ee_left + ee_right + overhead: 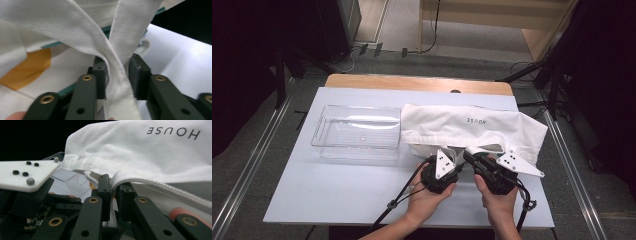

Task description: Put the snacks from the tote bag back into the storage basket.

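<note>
A white cloth tote bag [472, 127] printed with "HOUSE" [172, 132] lies across the right half of the table, its opening towards me. My left gripper [456, 155] sits at the bag's near edge. In the left gripper view a white woven strap [117, 62] runs between the jaws of the left gripper [117, 75], and both pads touch it. Just to its right, my right gripper [471, 156] also meets the bag's edge. Its view shows the right gripper [114, 188] pinched on a ribbed white strap [150, 186] at the bag's mouth. A hand holds each gripper.
A clear plastic bin [357, 132] stands left of the bag. The white tabletop [337, 190] has bare room at the front left. Beyond the table's wooden far edge [417, 82] are a floor with cables and dark stands on both sides.
</note>
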### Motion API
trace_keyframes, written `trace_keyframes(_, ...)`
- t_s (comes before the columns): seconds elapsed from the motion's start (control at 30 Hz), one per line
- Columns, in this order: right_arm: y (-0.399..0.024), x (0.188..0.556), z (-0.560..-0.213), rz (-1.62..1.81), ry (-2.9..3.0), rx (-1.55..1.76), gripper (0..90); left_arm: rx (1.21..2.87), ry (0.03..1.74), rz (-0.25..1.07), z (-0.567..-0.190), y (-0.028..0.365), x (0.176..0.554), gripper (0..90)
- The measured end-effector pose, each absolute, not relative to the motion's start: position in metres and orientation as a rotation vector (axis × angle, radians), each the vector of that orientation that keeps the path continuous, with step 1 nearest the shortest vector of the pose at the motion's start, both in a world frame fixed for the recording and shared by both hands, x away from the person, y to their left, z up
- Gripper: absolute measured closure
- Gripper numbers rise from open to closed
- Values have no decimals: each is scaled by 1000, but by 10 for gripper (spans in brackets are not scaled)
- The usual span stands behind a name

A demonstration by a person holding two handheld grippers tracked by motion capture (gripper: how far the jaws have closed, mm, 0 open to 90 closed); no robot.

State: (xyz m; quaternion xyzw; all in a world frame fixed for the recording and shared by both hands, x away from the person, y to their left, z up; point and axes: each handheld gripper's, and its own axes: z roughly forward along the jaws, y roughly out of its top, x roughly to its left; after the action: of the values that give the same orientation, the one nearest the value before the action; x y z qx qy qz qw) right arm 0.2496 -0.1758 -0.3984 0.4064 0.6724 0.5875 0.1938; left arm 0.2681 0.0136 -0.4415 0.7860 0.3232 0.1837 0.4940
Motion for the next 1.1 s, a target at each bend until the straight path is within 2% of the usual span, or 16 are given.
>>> trace_keyframes(0.1, -179, 247, -398, 1645, 1882, 1103, 712, 1891, 756, 436, -436, 21, 269, 824)
trace_keyframes(0.17, -182, 243, -399, 1641, 1874, 1096, 640, 1878, 752, 438, -430, 27, 270, 836)
trace_keyframes(0.27, -192, 237, -402, 1659, 1862, 1104, 586, 1857, 748, 440, -420, 37, 272, 841)
trace_keyframes(0.47, -206, 225, -423, 1575, 1808, 1194, 549, 1811, 727, 472, -398, 53, 273, 844)
trace_keyframes(0.77, -206, 237, -444, 1358, 1720, 1359, 478, 1771, 719, 496, -378, 67, 279, 844)
trace_keyframes(1.1, -223, 249, -457, 1310, 1540, 1586, 360, 1746, 720, 513, -367, 72, 281, 843)
